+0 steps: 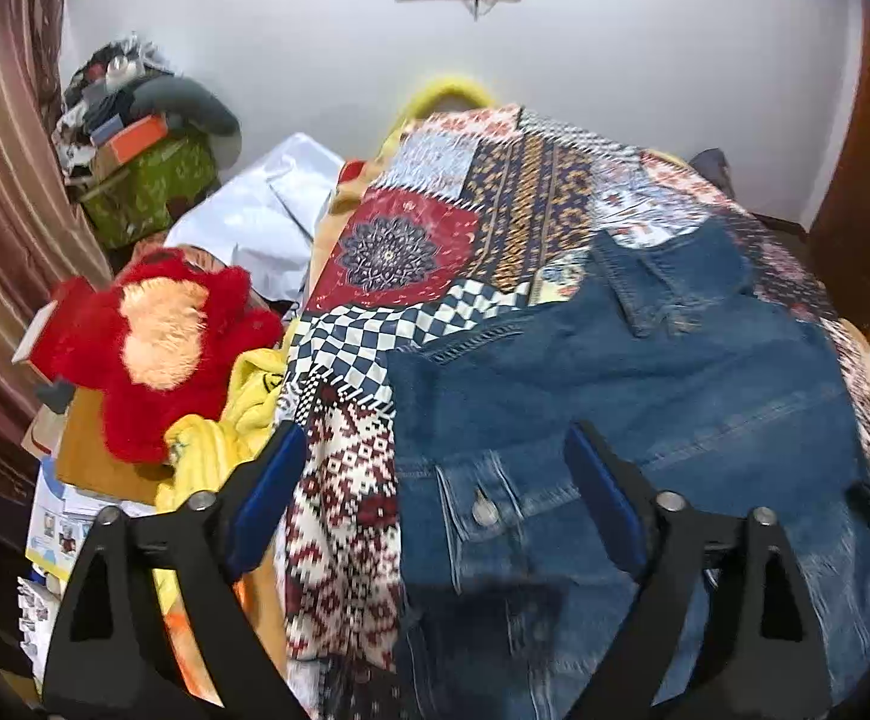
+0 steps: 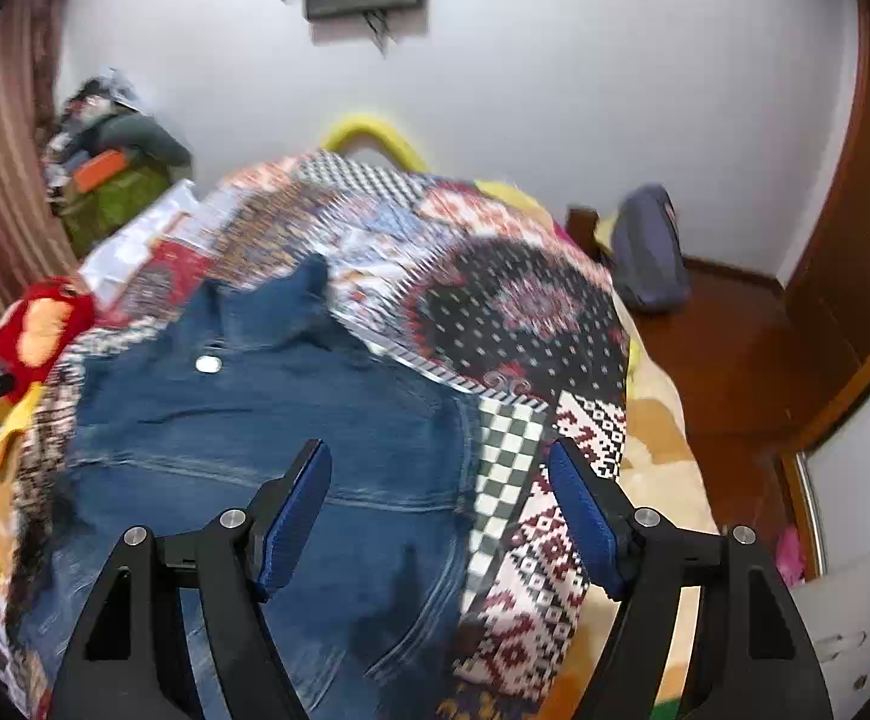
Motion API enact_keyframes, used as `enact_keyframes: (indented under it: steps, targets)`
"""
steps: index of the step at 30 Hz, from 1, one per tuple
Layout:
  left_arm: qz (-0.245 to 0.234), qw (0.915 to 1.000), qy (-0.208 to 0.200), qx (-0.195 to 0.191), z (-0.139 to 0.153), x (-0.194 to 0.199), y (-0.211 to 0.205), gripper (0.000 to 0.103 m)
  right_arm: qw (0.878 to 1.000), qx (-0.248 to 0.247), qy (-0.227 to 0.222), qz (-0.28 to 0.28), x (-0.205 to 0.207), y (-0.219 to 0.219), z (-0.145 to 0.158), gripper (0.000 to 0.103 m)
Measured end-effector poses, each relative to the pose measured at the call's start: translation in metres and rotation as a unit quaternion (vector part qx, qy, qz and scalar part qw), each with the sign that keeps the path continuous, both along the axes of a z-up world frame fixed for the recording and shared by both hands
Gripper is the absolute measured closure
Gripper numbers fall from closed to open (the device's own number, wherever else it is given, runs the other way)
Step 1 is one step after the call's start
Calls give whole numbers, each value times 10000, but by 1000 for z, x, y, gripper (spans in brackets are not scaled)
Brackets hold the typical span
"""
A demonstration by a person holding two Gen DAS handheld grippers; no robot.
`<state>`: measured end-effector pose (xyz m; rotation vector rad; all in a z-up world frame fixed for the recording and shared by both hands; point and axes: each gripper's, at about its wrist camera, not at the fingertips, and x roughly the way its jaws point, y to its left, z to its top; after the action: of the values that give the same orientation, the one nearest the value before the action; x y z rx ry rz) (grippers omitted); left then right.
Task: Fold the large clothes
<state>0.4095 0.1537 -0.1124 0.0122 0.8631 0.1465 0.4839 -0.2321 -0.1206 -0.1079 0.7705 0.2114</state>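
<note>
A blue denim jacket [image 1: 645, 372] lies spread on a patchwork bedspread [image 1: 435, 240], its collar toward the far end and a buttoned chest pocket near me. My left gripper [image 1: 435, 438] hangs above the jacket's left edge, jaws wide, open, with nothing between the blue pads [image 1: 267, 498]. In the right wrist view the same jacket [image 2: 267, 414] fills the lower left, with a metal button near the collar. My right gripper [image 2: 438, 450] hovers over the jacket's right edge and the bedspread [image 2: 519, 312], open and empty.
A red plush toy [image 1: 159, 336] and yellow cloth [image 1: 225, 420] lie left of the bed, beside books and papers. A green box [image 1: 147, 186] piled with clutter stands at the back left. A grey bag [image 2: 651, 252] rests on the wooden floor at right, near a brown door [image 2: 855, 228].
</note>
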Motion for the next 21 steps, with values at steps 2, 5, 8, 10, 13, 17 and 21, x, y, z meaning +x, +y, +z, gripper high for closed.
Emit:
enact_keyframes:
  steps: [2, 5, 8, 10, 13, 17, 21]
  targets:
    - [-102, 9999, -90, -11, 10, -18, -7, 9, 9999, -29, -130, 20, -22, 1, 11, 29]
    - [-199, 9996, -175, -90, 19, -47, -15, 7, 9998, 57, -179, 61, -57, 1, 20, 29]
    - [-169, 9992, -209, -300, 20, -79, -18, 5, 9996, 213, -122, 141, -89, -1, 20, 29]
    - [-103, 9989, -140, -439, 14, -96, -18, 5, 9995, 245, -60, 164, -106, -2, 17, 29]
    - [16, 9975, 15, -708, -2, -120, -13, 5, 9993, 315, 90, 189, -132, -4, 8, 29]
    - [243, 9948, 214, -962, -26, -149, -5, 5, 9984, 382, 348, 235, -166, -4, -14, 29]
    - [491, 9884, 473, -1357, -53, -171, 8, 5, 9969, 403, 647, 220, -190, -4, -41, 29]
